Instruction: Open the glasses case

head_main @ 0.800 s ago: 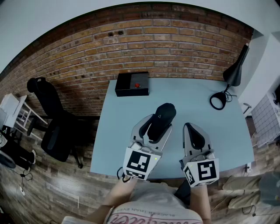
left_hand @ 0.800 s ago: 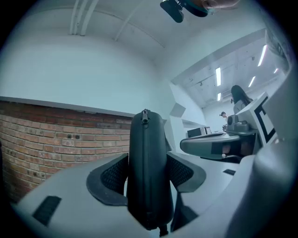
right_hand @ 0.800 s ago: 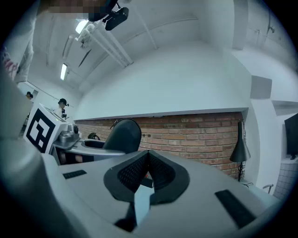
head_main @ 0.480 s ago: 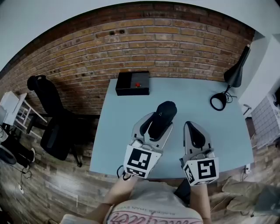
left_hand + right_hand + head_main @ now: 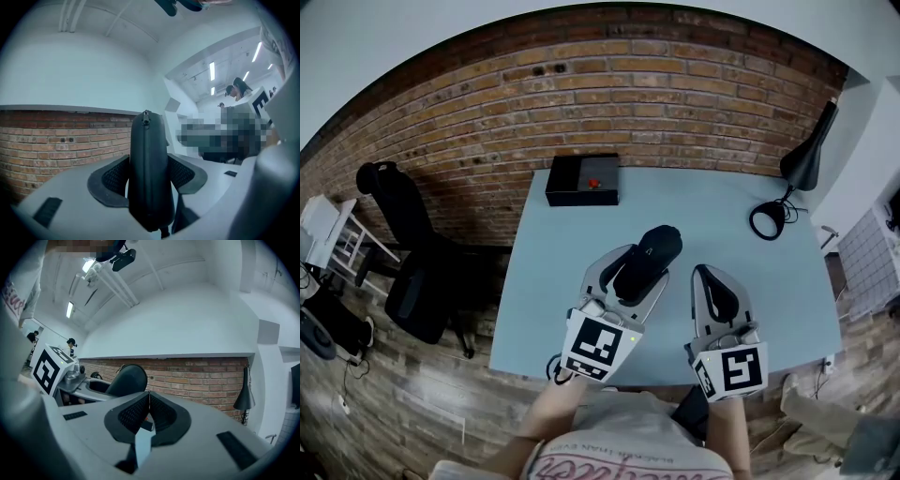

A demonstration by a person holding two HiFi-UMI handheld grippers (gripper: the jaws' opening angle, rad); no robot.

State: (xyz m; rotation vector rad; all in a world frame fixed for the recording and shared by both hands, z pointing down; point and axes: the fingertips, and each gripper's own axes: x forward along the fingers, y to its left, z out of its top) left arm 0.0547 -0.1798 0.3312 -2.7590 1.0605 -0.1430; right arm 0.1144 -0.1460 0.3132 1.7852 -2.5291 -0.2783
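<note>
Left tool [image 5: 637,270] clamped on closed glasses case [image 5: 661,244] | right tool [image 5: 713,284] fully closed, empty

Head view: I look steeply down over the table [image 5: 572,225] from its near edge. Gripper views face the wall [image 5: 201,376], level; both show the case [image 5: 149,178].

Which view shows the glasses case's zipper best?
The left gripper view: the glasses case stands edge-on, clamped between the jaws of the left gripper, its zipper running up to the pull at the top. The head view shows only a dark shape; the right gripper view shows just its rounded end.
</note>
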